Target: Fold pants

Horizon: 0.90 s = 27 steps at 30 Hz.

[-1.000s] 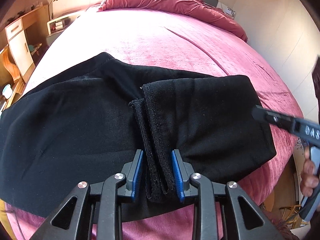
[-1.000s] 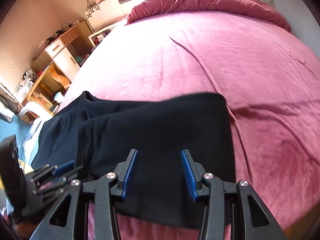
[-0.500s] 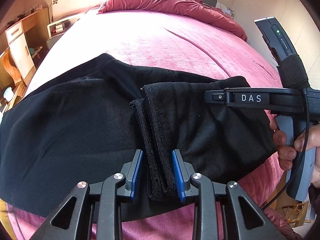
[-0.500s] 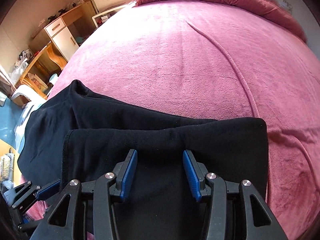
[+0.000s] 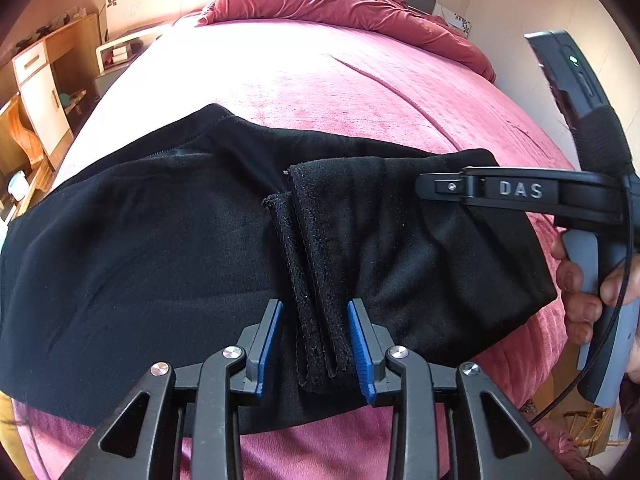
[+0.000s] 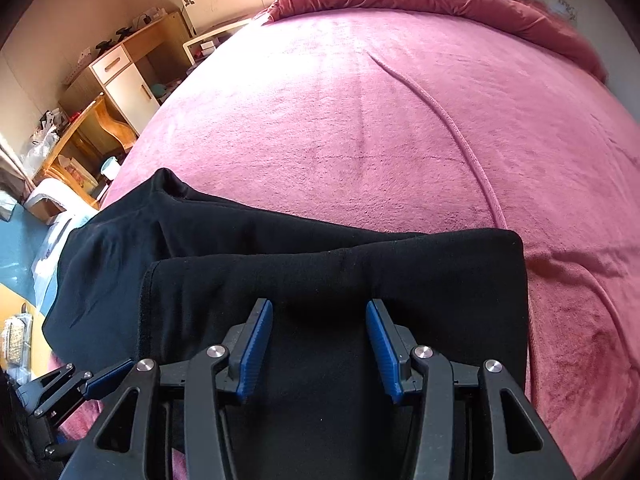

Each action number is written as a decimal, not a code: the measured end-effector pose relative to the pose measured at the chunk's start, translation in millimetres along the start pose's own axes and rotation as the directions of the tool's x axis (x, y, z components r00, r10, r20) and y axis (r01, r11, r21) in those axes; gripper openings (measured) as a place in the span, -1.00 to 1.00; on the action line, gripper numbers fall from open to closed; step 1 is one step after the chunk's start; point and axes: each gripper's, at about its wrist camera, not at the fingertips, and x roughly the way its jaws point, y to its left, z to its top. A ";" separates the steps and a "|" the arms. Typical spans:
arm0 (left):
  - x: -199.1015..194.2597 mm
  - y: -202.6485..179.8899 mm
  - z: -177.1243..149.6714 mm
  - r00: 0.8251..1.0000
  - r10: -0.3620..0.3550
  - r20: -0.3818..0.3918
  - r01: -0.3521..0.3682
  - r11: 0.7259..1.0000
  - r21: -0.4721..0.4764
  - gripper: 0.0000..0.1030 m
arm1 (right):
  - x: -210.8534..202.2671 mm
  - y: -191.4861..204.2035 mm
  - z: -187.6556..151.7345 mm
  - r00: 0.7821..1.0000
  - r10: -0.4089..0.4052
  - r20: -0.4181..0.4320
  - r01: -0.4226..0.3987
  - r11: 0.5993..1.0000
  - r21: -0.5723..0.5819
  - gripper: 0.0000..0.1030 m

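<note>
Black pants (image 5: 160,240) lie across the near edge of a pink bed (image 5: 320,80), the legs folded back over the upper part. The two leg hems (image 5: 316,280) run between the blue pads of my left gripper (image 5: 314,306). Its jaws are opening, and a gap shows between the left pad and the hems. My right gripper (image 6: 319,304) stands open just above the folded leg part (image 6: 400,280), with only flat cloth below it. In the left wrist view the right gripper (image 5: 440,188) hovers over the fold's right end, held by a hand (image 5: 580,292).
A crumpled red duvet (image 5: 340,0) lies at the head of the bed. A wooden desk with white drawers (image 6: 116,72) stands off the bed's left side. A ridge (image 6: 460,132) runs through the pink cover beyond the pants.
The right gripper came in from the right and now hovers over the folded legs. The left gripper stayed put while its pads spread slightly off the hems.
</note>
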 end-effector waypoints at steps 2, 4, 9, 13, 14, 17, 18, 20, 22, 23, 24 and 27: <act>-1.5 3.6 0.2 1.000 -0.009 0.002 0.009 1.000 -0.015 -0.32 | -6.6 -0.3 -3.2 1.000 0.007 0.012 -0.007 1.000 0.005 -0.04; -3.2 6.8 -0.5 1.000 -0.018 0.004 0.018 1.000 -0.023 -0.31 | -12.4 -1.9 -5.7 1.000 0.019 0.018 -0.019 1.000 0.016 -0.04; -11.7 20.1 -7.1 1.000 -0.022 0.018 0.023 0.998 -0.057 -0.26 | -21.9 5.6 -5.0 0.992 0.127 0.012 -0.128 0.992 0.019 -0.04; -22.1 30.9 -11.9 0.999 -0.006 0.033 0.009 0.997 -0.075 -0.27 | -14.9 30.2 -2.0 0.986 0.164 0.005 -0.164 0.986 -0.022 -0.04; -23.8 33.4 -13.2 0.999 -0.002 0.034 0.005 0.997 -0.076 -0.27 | -10.6 38.0 -1.6 0.987 0.160 -0.001 -0.159 0.987 -0.037 -0.04; -30.4 40.0 -18.1 0.999 0.035 0.031 -0.032 0.995 -0.094 -0.27 | 9.1 59.2 2.2 0.988 0.149 -0.043 -0.152 0.986 -0.066 -0.04; -33.7 43.4 -19.3 0.998 0.058 0.035 -0.055 0.994 -0.096 -0.27 | 17.9 66.0 3.1 0.990 0.129 -0.064 -0.134 0.987 -0.083 -0.04; -41.7 48.7 -20.9 0.994 0.102 0.048 -0.096 0.990 -0.103 -0.27 | 33.1 73.5 3.2 0.993 0.078 -0.088 -0.088 0.990 -0.111 0.00; -55.2 55.2 -22.9 0.988 0.141 0.069 -0.133 0.984 -0.118 -0.27 | 39.1 79.4 2.3 0.995 0.049 -0.089 -0.060 0.990 -0.127 0.00; -62.4 58.9 -23.4 0.983 0.162 0.084 -0.151 0.981 -0.120 -0.27 | 37.8 81.1 1.6 0.995 0.047 -0.083 -0.058 0.990 -0.129 0.00; -68.8 61.5 -24.0 0.979 0.180 0.098 -0.167 0.978 -0.123 -0.27 | 35.1 81.5 0.7 0.996 0.052 -0.079 -0.062 0.990 -0.127 0.00; -83.9 71.2 -24.9 0.967 0.220 0.129 -0.201 0.969 -0.144 -0.27 | 22.3 78.9 -5.7 0.995 0.075 -0.063 -0.082 0.990 -0.115 0.00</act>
